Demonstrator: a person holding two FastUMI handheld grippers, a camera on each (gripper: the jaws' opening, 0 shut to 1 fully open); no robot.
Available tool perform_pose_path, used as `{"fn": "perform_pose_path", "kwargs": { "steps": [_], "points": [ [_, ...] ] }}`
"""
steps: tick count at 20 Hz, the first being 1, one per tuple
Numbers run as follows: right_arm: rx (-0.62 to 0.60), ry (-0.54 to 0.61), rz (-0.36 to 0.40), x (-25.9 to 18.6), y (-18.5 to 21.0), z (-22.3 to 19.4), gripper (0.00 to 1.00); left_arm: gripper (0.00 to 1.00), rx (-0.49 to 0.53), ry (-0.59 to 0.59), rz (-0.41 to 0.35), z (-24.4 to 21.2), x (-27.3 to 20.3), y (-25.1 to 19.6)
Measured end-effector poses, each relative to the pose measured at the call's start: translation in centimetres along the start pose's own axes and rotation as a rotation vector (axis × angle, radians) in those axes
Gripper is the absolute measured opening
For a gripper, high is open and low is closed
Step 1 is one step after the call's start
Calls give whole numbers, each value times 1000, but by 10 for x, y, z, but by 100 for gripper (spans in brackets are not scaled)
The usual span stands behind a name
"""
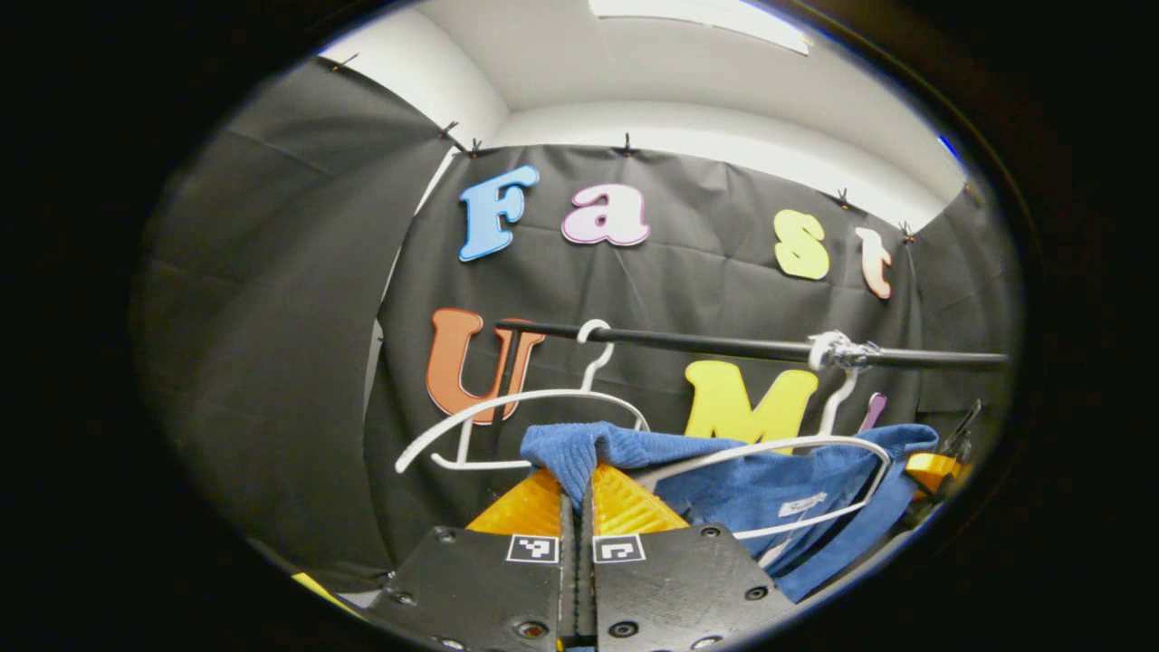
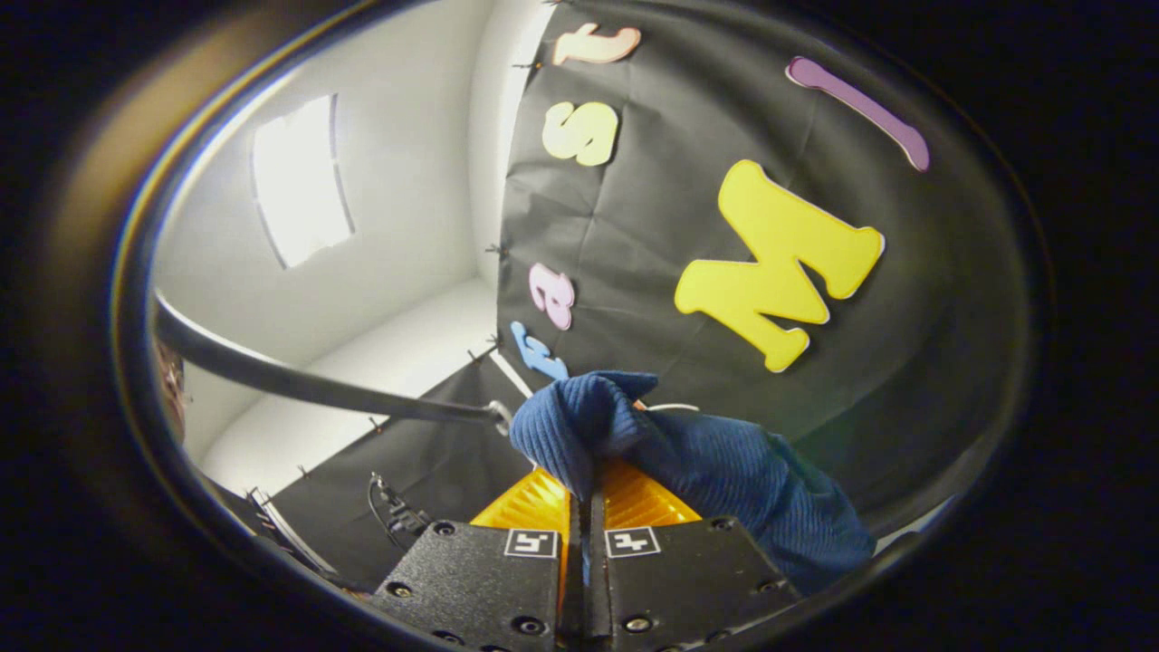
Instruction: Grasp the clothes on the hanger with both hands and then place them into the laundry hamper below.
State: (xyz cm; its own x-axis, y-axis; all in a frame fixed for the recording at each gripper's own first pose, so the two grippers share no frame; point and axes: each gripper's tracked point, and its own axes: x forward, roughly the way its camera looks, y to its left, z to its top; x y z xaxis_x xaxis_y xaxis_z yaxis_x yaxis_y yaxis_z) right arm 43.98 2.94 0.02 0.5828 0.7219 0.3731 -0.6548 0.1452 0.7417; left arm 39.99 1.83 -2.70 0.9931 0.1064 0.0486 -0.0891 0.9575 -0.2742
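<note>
From the left gripper view I see my left gripper [image 1: 579, 493] clenched on a fold of the blue garment [image 1: 761, 484]; both orange fingers [image 1: 530, 507] press together with the cloth bunched up between them. The garment is still draped on a white hanger [image 1: 819, 453] that hooks over the black rail [image 1: 724, 345]. A second white hanger [image 1: 516, 421], bare, hangs from the same rail, further toward its free end. Beyond the far edge of the garment, below the rail, an orange part of the other gripper [image 1: 933, 469] peeks out.

In the right gripper view my right gripper [image 2: 584, 493] is likewise clamped on a bunch of the ribbed blue cloth [image 2: 688, 462], which spills over the fingers and down one side. The rail [image 2: 308, 385] runs off behind the cloth, and a thin white bit of hanger shows just beside the bunch.

Behind the rail the booth's black cloth wall [image 1: 299, 299] is pinned up with small clips; above it are a white wall and ceiling [image 1: 688, 81] with a bright light panel [image 2: 294, 181].
</note>
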Motion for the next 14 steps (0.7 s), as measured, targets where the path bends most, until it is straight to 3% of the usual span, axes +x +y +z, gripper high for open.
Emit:
{"fn": "perform_pose_path", "kwargs": {
  "steps": [1,4,8,13,14],
  "points": [
    [27,-24,-8,-5,-4,8,6,0,-13,4,5,0,2,5],
    [53,-80,-62,-15,-24,27,6,4,-37,4,35,0,8,23],
    [63,-138,-147,-21,-51,43,6,0,-86,51,64,-15,14,48],
    [58,-81,-290,-27,-96,20,6,4,-89,157,59,-61,19,55],
    [69,-68,-301,-29,-100,13,5,0,-105,181,65,-71,17,56]
  ]
}}
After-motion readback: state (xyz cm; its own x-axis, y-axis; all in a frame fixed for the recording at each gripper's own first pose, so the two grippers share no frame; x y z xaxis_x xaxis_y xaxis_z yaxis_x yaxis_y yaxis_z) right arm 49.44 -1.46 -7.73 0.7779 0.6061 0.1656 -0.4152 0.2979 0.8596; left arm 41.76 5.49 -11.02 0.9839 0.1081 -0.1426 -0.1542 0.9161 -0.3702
